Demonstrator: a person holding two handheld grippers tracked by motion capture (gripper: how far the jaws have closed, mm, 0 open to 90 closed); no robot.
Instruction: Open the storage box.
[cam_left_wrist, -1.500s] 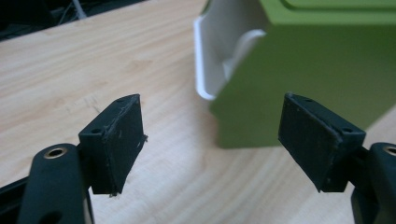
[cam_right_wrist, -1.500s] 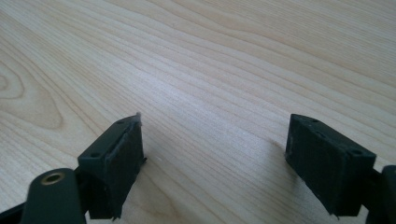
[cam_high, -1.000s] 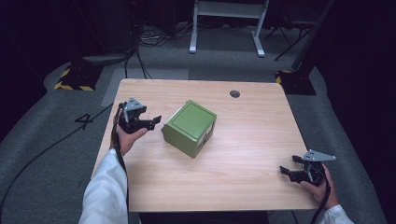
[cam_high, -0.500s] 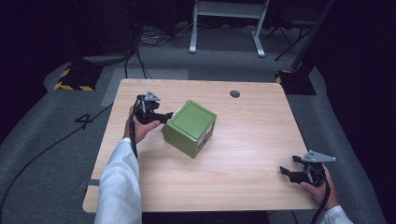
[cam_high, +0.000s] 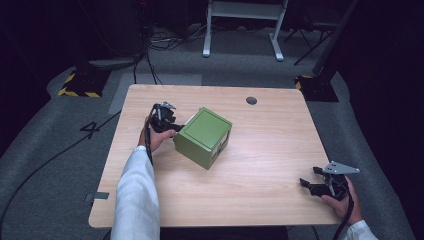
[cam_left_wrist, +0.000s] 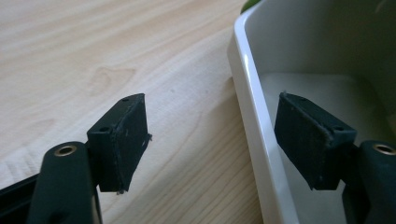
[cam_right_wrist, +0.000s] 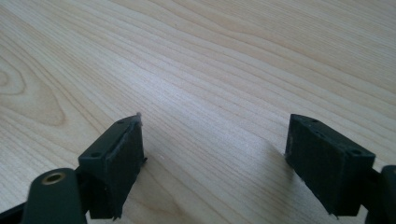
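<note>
my left gripper (cam_high: 167, 120) is spread wide at the green box (cam_high: 203, 136) mid-table, straddling its white rim (cam_left_wrist: 254, 140): one jaw inside the open side, one outside. my right gripper (cam_high: 320, 185), also agape, rests well apart near the table's (cam_high: 270, 150) front-right corner.

A green box (cam_high: 204, 137) with a flat square lid sits on the light wooden table (cam_high: 260, 150), left of centre and turned cornerwise to the edges, and in the left gripper view its side appears as a white, glossy, open-fronted wall (cam_left_wrist: 261, 140) with a rounded rim
</note>
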